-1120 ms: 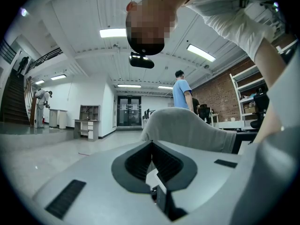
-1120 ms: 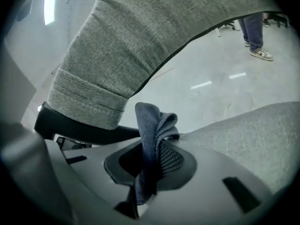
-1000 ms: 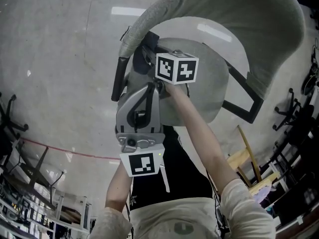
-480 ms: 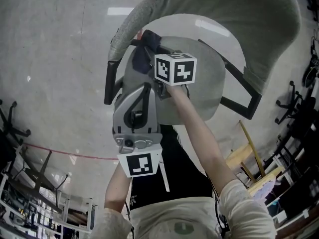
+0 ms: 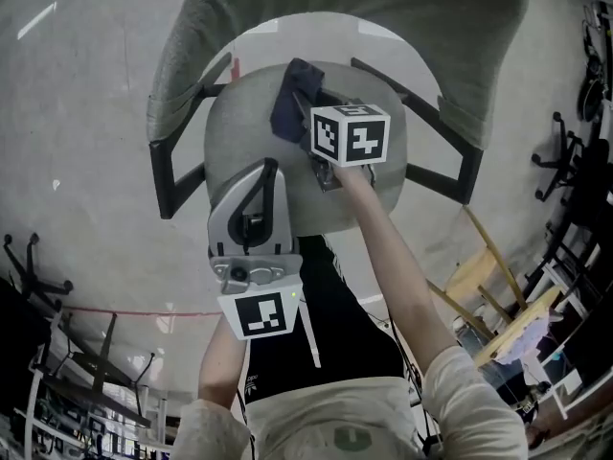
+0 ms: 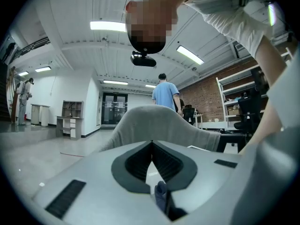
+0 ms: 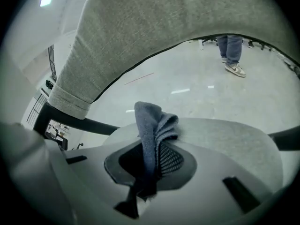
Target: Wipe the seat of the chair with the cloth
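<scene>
Pinching soft, limp dark-blue cloth at a bunched fold: right gripper clamped on it over round grey chair seat. Left gripper closed, empty.

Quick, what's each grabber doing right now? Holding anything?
Left gripper: shut, jaws together at the tips, nothing gripped there.
Right gripper: shut on the blue cloth.

Right tongs reach forward on an outstretched arm, clamped — left tongs held nearer, jaws together.
</scene>
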A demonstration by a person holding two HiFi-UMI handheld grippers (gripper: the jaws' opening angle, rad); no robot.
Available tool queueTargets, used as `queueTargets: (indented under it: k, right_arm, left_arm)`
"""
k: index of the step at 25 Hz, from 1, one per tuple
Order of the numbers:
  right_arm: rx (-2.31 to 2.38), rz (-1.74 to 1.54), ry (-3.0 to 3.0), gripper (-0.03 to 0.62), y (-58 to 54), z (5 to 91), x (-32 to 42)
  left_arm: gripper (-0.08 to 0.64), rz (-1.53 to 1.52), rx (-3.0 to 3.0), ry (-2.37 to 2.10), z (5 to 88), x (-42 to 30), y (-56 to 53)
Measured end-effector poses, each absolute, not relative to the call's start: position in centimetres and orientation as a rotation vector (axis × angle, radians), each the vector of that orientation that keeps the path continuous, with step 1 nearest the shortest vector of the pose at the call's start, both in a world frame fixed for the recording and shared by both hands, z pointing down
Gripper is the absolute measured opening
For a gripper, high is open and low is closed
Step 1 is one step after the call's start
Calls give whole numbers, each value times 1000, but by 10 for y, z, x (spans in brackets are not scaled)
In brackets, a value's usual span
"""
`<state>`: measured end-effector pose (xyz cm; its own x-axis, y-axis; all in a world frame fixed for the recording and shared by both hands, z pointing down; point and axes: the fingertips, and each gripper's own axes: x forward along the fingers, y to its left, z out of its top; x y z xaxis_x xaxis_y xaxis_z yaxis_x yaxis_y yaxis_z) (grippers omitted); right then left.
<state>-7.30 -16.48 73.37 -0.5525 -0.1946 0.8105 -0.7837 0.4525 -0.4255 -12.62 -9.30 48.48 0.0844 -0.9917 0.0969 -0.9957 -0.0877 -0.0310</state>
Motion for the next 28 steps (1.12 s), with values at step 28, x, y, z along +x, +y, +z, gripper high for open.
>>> queueTargets:
  k: [28]
  right_arm:
    - [1101,619,-1733,58,-213,733,110]
  left_arm:
    - [15,175,2427,-1897,498,-64,-126]
